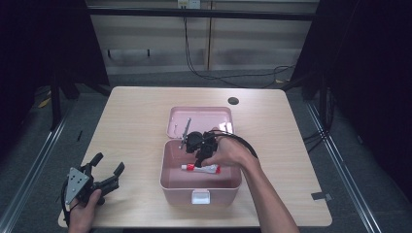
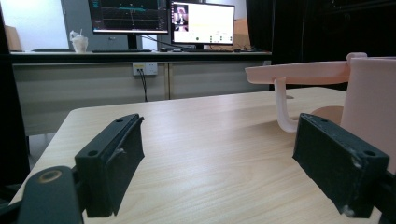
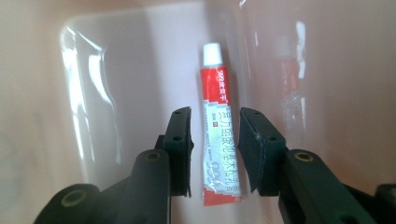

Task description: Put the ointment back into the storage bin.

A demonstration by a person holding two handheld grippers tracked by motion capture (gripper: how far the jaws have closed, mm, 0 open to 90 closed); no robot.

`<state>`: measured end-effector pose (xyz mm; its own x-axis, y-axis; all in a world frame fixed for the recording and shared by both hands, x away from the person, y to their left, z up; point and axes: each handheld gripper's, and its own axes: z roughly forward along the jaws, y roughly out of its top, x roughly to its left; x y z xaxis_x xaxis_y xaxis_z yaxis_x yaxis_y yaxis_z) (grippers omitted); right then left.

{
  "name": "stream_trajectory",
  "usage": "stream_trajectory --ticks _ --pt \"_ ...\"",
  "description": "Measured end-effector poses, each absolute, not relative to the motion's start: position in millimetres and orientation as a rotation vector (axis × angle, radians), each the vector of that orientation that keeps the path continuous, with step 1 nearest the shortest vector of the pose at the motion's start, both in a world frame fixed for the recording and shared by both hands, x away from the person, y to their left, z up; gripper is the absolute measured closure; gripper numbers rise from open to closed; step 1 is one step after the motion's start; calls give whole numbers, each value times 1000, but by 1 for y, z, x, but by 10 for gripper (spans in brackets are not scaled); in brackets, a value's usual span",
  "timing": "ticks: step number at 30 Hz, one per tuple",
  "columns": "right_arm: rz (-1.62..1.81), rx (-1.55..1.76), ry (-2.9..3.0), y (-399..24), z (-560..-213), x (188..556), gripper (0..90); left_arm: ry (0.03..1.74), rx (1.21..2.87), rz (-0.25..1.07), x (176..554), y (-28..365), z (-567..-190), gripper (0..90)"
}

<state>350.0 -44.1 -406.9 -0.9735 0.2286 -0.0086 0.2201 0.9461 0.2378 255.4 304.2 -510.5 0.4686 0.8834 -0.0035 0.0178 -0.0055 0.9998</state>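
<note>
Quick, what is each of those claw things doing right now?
Left gripper: open, holding nothing, resting on the table.
Right gripper: open above the tube in the pink box.

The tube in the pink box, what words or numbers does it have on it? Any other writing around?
"999": printed small by the white cap and large near the crimped end of the red and white tube, as best I can read it.
Tube's Chinese characters: too blurred to read.
Monitor screens behind the table: text too small to read.
Pink box: no writing visible.
</note>
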Motion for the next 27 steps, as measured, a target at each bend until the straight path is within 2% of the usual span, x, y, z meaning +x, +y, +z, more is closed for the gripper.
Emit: stream_trajectory --ticks 18,27 --pt "628 488 2996 -76 -391 335 625 855 1416 834 255 304 -511 158" --pt "768 582 2896 -98 -384 330 577 857 1416 839 255 304 -510 158"
